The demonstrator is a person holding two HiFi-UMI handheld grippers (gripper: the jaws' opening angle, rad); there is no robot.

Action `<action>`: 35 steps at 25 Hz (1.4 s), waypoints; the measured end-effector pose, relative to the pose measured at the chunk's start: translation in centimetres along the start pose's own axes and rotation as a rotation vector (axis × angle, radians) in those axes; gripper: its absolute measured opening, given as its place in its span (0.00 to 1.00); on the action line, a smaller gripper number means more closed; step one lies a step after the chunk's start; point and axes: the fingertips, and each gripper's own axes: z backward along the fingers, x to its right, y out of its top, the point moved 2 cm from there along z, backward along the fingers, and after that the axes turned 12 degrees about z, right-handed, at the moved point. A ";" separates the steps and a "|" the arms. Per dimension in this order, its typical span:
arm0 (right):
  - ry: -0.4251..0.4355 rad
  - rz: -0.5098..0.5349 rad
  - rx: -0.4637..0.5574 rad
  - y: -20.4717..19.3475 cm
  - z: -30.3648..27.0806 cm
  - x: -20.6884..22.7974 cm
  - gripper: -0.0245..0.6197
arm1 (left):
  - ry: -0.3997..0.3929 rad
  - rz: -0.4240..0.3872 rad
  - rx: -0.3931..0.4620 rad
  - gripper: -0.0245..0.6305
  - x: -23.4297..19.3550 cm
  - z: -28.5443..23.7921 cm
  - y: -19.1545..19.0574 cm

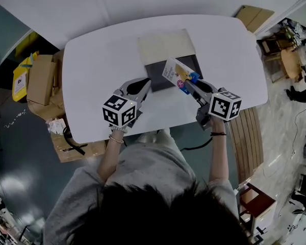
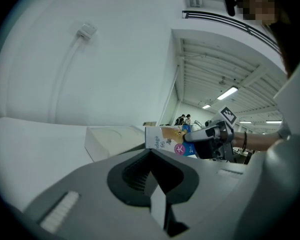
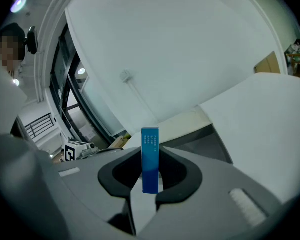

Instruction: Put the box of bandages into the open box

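Observation:
The box of bandages (image 1: 174,73) is white and blue and hangs tilted over the right part of the open box (image 1: 155,78). That open box has a dark inside and a beige lid (image 1: 166,46) folded back. My right gripper (image 1: 190,80) is shut on the bandage box, whose narrow blue side (image 3: 150,156) stands upright between the jaws. My left gripper (image 1: 144,84) lies low at the open box's near left corner, jaws together with nothing between them. In the left gripper view the bandage box (image 2: 165,139) shows beyond the lid (image 2: 110,139).
The white table (image 1: 92,86) carries only the open box. Cardboard boxes (image 1: 41,80) and a yellow container (image 1: 20,80) stand on the floor at the left. A wooden slatted bench (image 1: 247,137) is at the right.

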 end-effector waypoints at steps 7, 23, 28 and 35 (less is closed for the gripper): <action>0.086 -0.043 -0.081 0.1 -1.9 1.7 0.19 | 0.023 0.040 -0.024 0.03 -0.8 -1.2 -0.2; 0.358 -0.171 -0.347 -0.1 -5.7 3.7 0.19 | 0.122 0.128 0.010 0.03 -1.6 -2.2 -1.7; 0.310 -0.295 -0.483 -1.2 -6.1 4.5 0.19 | 0.143 0.142 0.018 0.03 -1.9 -2.2 -1.9; 0.391 -0.265 -0.580 -1.4 -8.1 4.2 0.19 | 0.165 0.155 0.023 0.03 -2.3 -2.0 -2.1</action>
